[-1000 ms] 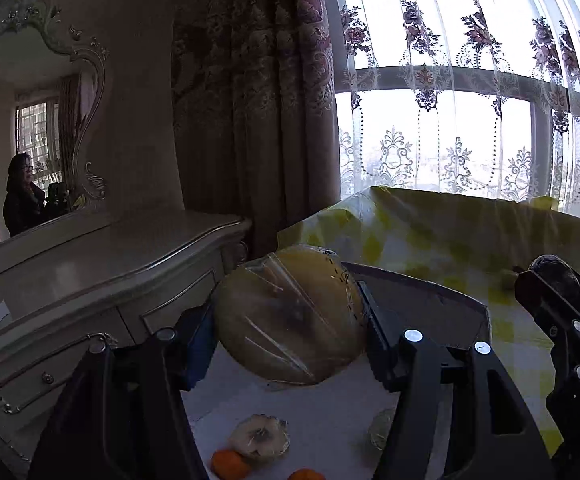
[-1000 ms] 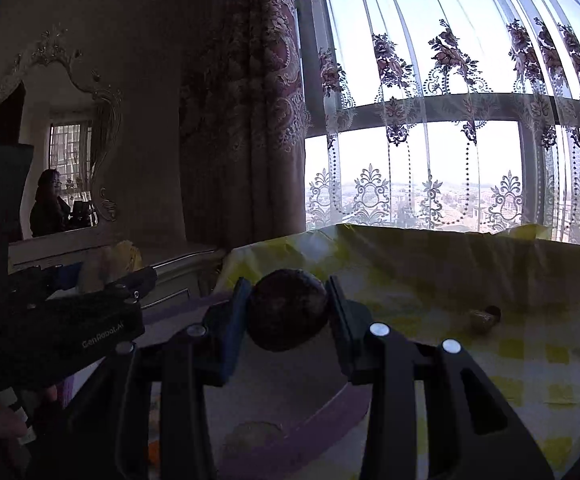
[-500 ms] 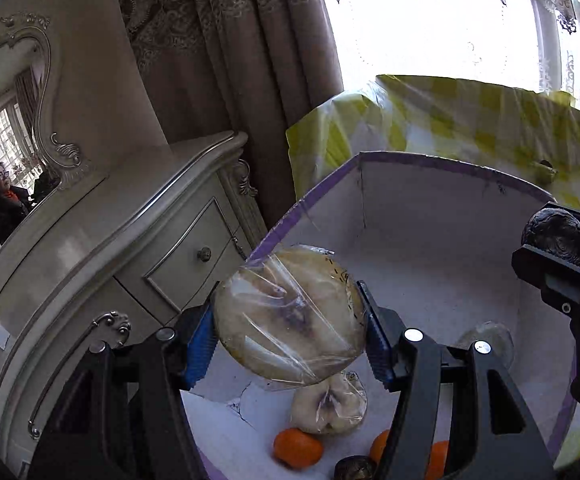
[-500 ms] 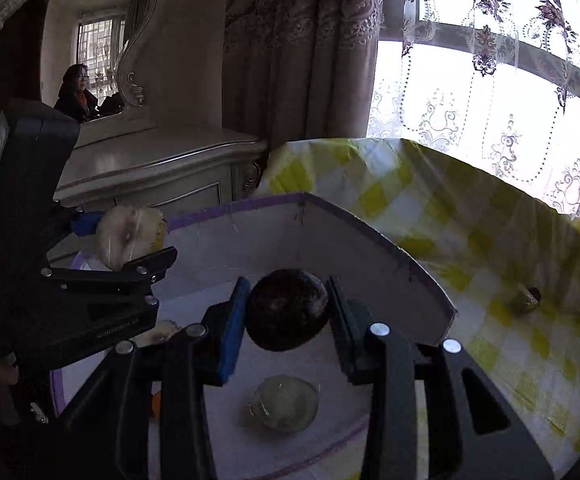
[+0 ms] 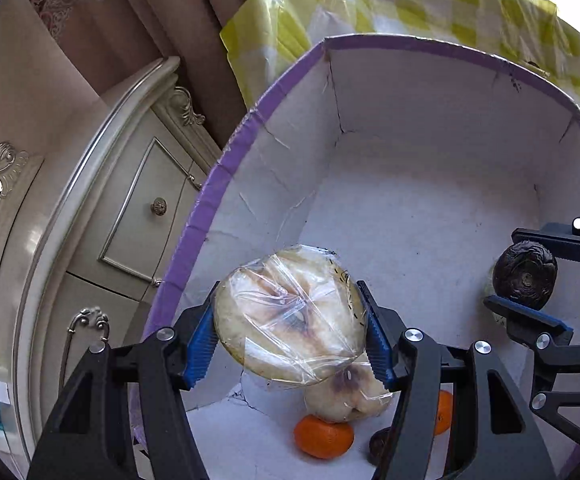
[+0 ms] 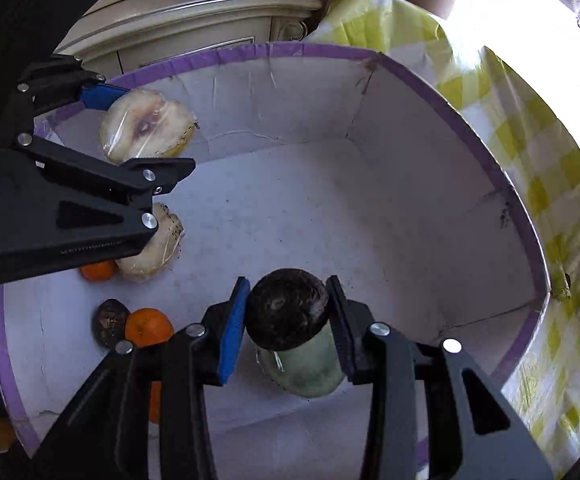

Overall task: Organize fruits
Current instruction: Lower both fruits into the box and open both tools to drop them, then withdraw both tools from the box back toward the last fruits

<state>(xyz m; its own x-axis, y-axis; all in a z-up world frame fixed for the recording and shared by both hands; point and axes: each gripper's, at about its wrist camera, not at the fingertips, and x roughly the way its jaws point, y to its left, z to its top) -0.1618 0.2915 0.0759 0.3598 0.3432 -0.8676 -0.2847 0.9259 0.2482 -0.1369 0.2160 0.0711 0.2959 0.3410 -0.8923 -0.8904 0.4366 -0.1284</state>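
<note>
Your left tongs [image 5: 290, 344] pinch a plastic-wrapped fruit half [image 5: 290, 316] above the purple-rimmed box [image 5: 430, 92]; your right tongs [image 6: 287, 320] pinch a dark round fruit [image 6: 285, 308] over its floor, right of the oranges [image 6: 147, 326].

Purple-rimmed white box [image 6: 430, 92], yellow-checked tablecloth [image 6: 550, 168], orange tangerines [image 6: 148, 326].

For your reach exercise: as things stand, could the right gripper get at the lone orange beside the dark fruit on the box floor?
Probably not yet. The right gripper is shut on a dark round fruit, so it is occupied; otherwise the orange lies uncovered on the box floor.
</note>
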